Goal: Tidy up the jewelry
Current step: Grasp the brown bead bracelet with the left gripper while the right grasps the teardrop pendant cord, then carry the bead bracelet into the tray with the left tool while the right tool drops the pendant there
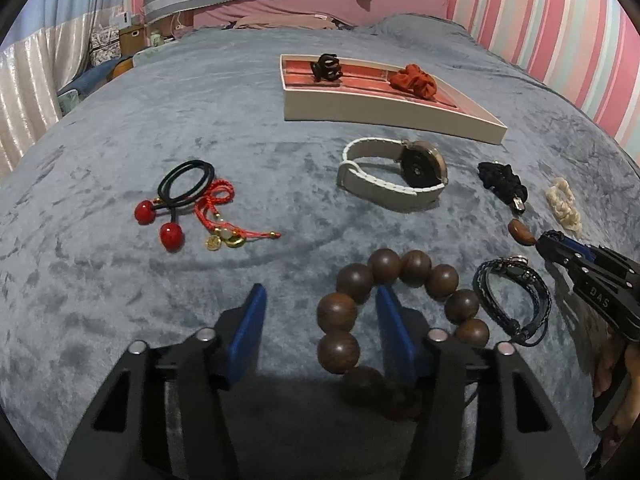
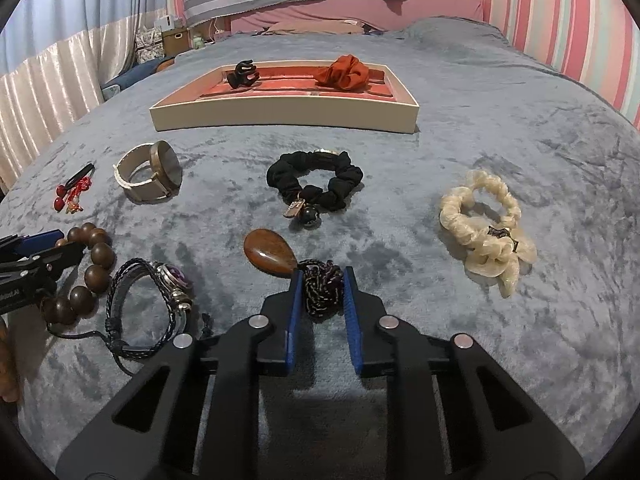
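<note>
Wooden bead bracelet partly hidden behind left gripper finger, near beads shadowed. Red charm cluster too small to tell. Pendant cord bunched between pads.

the left gripper points steeply down and away toward 12 o'clock, its two blue pads standing apart at a middling width. the pad at 3 o'clock sits inside a ring of beads; the pad at 9 o'clock rests outside it. the right gripper, tilted down much the same, has its blue pads drawn nearly together, pressing from 9 and 3 o'clock on a small dark bundle of cord.
</note>
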`<state>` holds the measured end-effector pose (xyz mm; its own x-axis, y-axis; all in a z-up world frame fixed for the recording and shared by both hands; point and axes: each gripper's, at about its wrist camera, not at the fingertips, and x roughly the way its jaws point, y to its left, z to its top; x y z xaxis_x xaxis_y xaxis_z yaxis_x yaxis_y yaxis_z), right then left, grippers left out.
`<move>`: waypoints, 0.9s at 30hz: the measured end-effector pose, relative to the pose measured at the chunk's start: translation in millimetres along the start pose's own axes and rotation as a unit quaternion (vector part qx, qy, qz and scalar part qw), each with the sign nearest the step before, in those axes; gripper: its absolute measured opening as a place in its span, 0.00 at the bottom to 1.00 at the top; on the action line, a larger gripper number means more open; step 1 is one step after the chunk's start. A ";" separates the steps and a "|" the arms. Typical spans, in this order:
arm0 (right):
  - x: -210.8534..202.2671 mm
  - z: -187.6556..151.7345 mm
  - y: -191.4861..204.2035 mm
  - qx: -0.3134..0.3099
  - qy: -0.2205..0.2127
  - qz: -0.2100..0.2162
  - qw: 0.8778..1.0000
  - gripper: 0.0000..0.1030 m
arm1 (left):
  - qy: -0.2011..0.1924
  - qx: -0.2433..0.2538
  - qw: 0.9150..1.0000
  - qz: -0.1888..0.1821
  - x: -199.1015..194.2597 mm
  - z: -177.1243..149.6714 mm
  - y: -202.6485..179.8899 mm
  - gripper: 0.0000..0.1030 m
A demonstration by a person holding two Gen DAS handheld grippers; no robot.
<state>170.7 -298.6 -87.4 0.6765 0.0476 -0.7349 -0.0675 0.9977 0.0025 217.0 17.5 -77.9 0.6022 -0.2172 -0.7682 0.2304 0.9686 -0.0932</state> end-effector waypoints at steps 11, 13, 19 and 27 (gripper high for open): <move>-5.3 -1.0 0.0 0.001 -0.011 -0.002 1.000 0.18 | -0.008 0.018 1.000 0.003 -2.1 -1.1 -6.8 0.25; -5.9 -1.0 0.3 0.001 -0.013 -0.001 1.000 0.18 | -0.010 0.018 1.000 0.002 -2.8 -1.3 -7.0 0.25; -8.1 -1.4 -0.6 0.003 -0.016 0.003 1.000 0.18 | -0.016 0.017 1.000 -0.002 -5.1 -1.3 -6.7 0.23; -11.7 0.3 -1.4 0.005 -0.022 0.010 1.000 0.18 | -0.030 0.022 0.999 -0.003 -11.9 -1.1 -9.4 0.19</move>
<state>163.1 -300.5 -78.5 0.7074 0.0692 -0.7034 -0.0733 0.9970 0.0244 206.8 11.1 -68.6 0.6451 -0.2309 -0.7284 0.2660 0.9615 -0.0693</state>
